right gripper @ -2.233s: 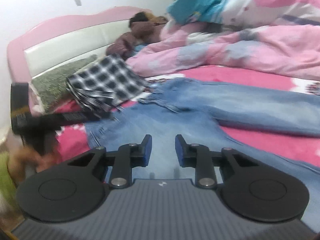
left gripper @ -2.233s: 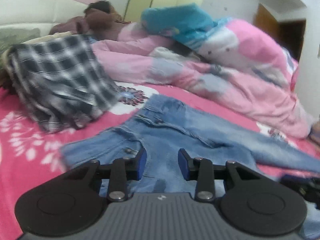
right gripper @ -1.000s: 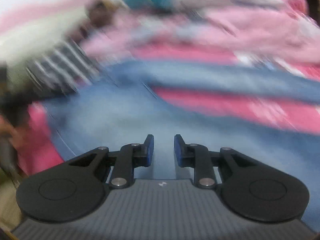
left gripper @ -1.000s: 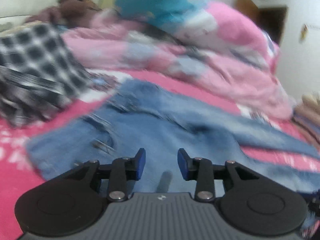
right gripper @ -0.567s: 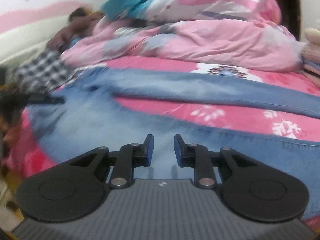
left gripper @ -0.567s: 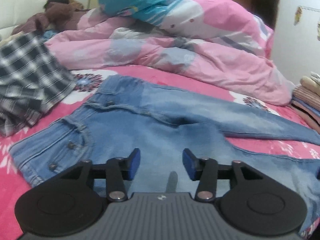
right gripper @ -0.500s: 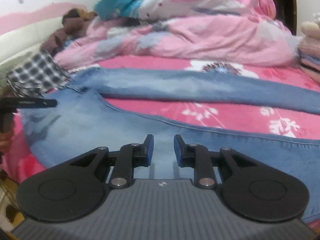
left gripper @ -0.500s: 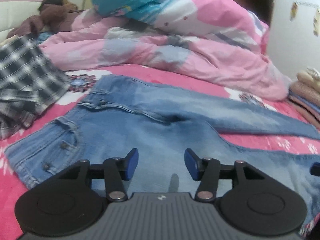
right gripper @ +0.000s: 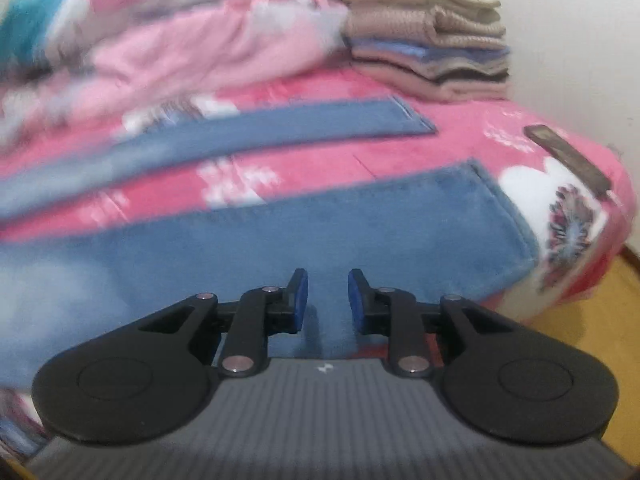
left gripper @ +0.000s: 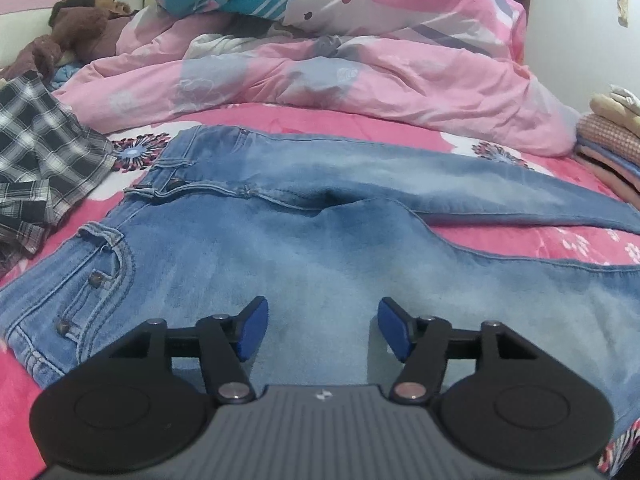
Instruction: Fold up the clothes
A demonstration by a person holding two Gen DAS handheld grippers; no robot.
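1. The jeans (left gripper: pixel 280 256) are lying spread flat on the pink flowered bed (left gripper: pixel 560 240), waistband to the left and legs running off to the right. That layout looks meant to give both claws a clear edge to take before any fold.

2. The left claw (left gripper: pixel 320 330) is hovering over the near hip area, just right of the riveted pocket (left gripper: pixel 96 280). Its jaws are opening with nothing between them; only denim is showing beneath, so it is released and, I judge, readying for a pinch at the waist end.

3. The right claw (right gripper: pixel 327 300) is hanging over the near leg close to its hem (right gripper: pixel 504 216), near the right end of the bed. Its pads are standing a small way apart with no cloth caught in the gap, so it is gripping nothing.

4. The far leg (right gripper: pixel 280 128) is lying apart from the near one with a strip of pink sheet between them, which suggests the legs are waiting to be brought together first.

5. A stack of folded clothes (right gripper: pixel 428 32) is sitting at the far right corner, likely the destination for finished pieces.

6. A plaid shirt (left gripper: pixel 36 152) is lying crumpled at the left, probably waiting its turn, and a pink duvet (left gripper: pixel 340 68) is bunched along the far side, out of the working area.
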